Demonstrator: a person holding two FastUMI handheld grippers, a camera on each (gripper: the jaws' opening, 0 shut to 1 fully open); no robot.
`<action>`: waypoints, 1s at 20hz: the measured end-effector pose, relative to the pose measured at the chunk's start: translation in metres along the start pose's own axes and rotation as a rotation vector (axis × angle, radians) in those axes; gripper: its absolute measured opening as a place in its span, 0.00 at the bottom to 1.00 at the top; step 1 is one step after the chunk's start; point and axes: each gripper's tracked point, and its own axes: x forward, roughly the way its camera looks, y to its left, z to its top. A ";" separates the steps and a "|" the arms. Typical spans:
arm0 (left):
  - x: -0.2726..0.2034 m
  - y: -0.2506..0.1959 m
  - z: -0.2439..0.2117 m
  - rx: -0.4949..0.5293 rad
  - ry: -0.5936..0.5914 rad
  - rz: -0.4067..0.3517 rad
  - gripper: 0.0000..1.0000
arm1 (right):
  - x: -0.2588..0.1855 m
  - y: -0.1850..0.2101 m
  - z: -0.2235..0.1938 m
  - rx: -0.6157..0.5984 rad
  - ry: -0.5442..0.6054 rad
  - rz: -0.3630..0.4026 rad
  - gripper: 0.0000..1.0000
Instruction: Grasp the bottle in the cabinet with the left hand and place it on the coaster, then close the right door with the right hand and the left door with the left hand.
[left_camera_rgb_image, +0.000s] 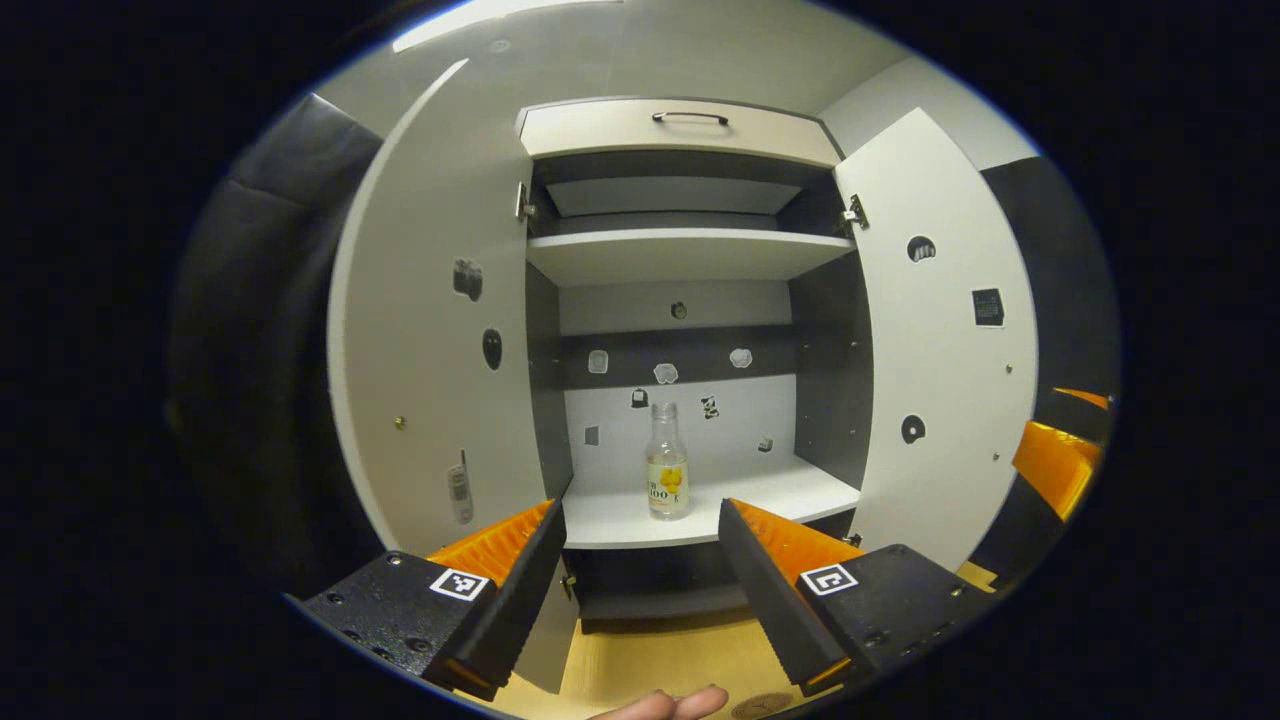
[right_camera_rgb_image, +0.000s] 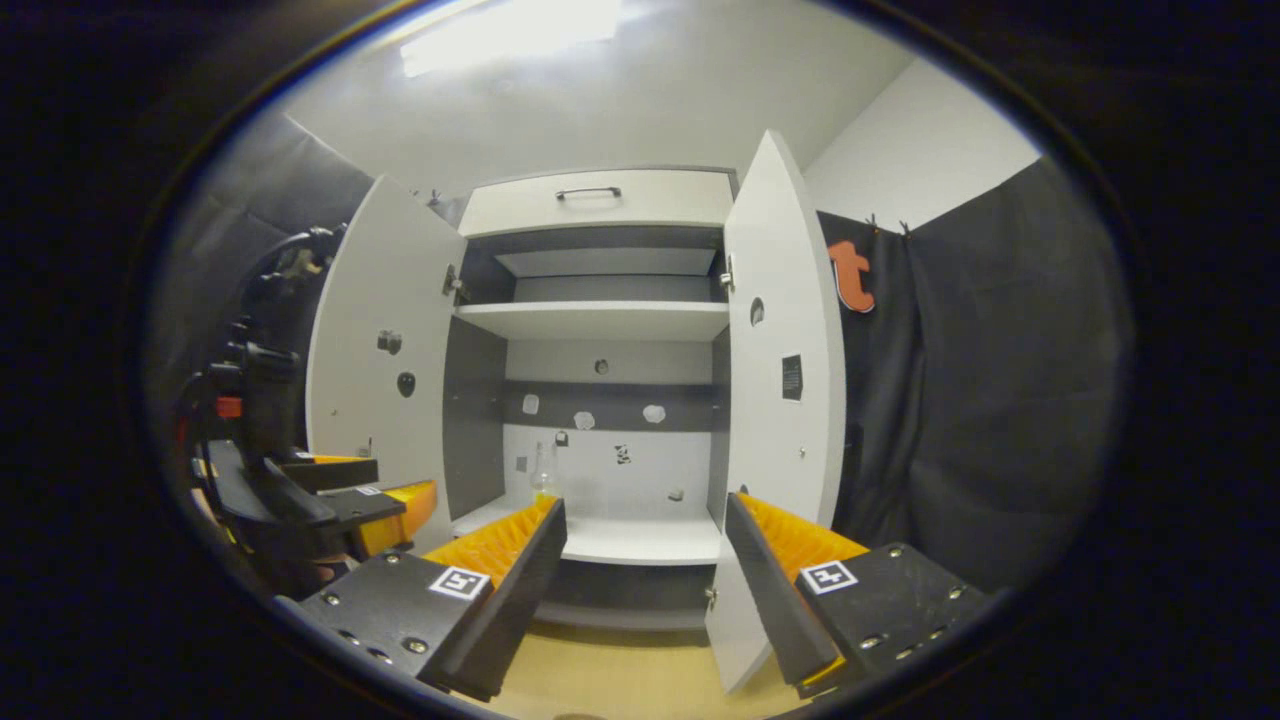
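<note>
On the cabinet's lower shelf (left_camera_rgb_image: 700, 510) the bottle (left_camera_rgb_image: 667, 462) stood upright, clear, with a pale label bearing a yellow picture and lettering too small to make out. It showed between the fingers of the left gripper (left_camera_rgb_image: 632, 545), well apart from them and straight ahead; that gripper was spread wide and held nothing. Both doors, left door (left_camera_rgb_image: 440, 340) and right door (left_camera_rgb_image: 940, 340), hung wide open. The right gripper (right_camera_rgb_image: 643, 540) also stood spread and unloaded, before the cabinet, the bottle (right_camera_rgb_image: 543, 472) just above its left finger.

Left gripper (left_camera_rgb_image: 633, 570) and right gripper (right_camera_rgb_image: 645, 575) both level, jaws spread wide, holding nothing.
</note>
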 end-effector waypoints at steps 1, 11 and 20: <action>0.016 -0.001 -0.004 0.002 -0.003 -0.001 0.97 | 0.004 0.001 -0.003 -0.002 0.001 -0.004 0.97; 0.180 -0.022 -0.053 -0.038 -0.070 -0.037 0.98 | 0.043 0.001 -0.018 0.041 -0.015 -0.013 0.97; 0.286 -0.030 -0.076 -0.029 -0.018 -0.018 0.98 | 0.045 -0.007 -0.028 0.011 -0.006 -0.014 0.94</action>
